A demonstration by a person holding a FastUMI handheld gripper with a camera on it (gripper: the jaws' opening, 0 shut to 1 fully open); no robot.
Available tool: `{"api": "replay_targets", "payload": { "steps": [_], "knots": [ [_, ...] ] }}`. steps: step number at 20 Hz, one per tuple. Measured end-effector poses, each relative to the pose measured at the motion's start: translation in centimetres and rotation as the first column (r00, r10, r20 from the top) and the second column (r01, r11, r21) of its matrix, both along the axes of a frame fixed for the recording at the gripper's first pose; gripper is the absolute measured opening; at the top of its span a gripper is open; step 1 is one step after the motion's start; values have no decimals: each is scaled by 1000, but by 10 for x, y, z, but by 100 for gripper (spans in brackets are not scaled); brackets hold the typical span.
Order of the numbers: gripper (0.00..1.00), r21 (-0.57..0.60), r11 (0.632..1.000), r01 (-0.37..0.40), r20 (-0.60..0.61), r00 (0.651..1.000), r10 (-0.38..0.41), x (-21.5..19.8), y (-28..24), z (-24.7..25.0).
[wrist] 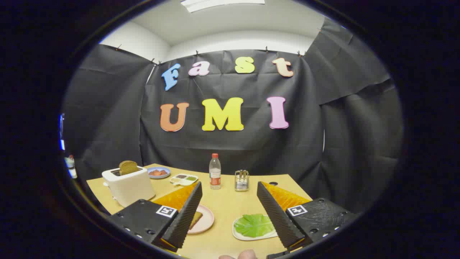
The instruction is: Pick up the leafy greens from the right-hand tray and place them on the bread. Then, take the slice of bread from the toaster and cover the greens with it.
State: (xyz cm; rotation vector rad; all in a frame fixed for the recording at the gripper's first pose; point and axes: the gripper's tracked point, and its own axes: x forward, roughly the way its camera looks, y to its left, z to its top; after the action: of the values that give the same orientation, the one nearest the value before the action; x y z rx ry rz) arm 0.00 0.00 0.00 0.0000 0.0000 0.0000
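The gripper (229, 212) hangs above the pale wooden table (230, 201), fingers spread wide and holding nothing. Flat green lettuce leaves (253, 225) lie on a white tray (240, 235) by the right finger; the brown bread slice (196, 218) (half hidden) sits on a pink plate (205, 221). Another slice (128, 167) stands in the white toaster (128, 187).

A ceiling light panel (222, 3) lights the booth evenly; shadows on the tabletop (230, 205) are soft, focus sharp, edges strongly fisheye-curved.
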Motion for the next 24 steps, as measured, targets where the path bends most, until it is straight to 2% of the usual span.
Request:
{"api": "replay_targets", "payload": {
  "steps": [5,21,24],
  "knots": [
    [95,-43,999,-8,31,999,9,-3,10,16],
    [96,-26,999,-27,-23,999,26,6,8,-2],
    [96,-51,998,26,-15,1000,-27,11,-22,-2]
  ]
}}
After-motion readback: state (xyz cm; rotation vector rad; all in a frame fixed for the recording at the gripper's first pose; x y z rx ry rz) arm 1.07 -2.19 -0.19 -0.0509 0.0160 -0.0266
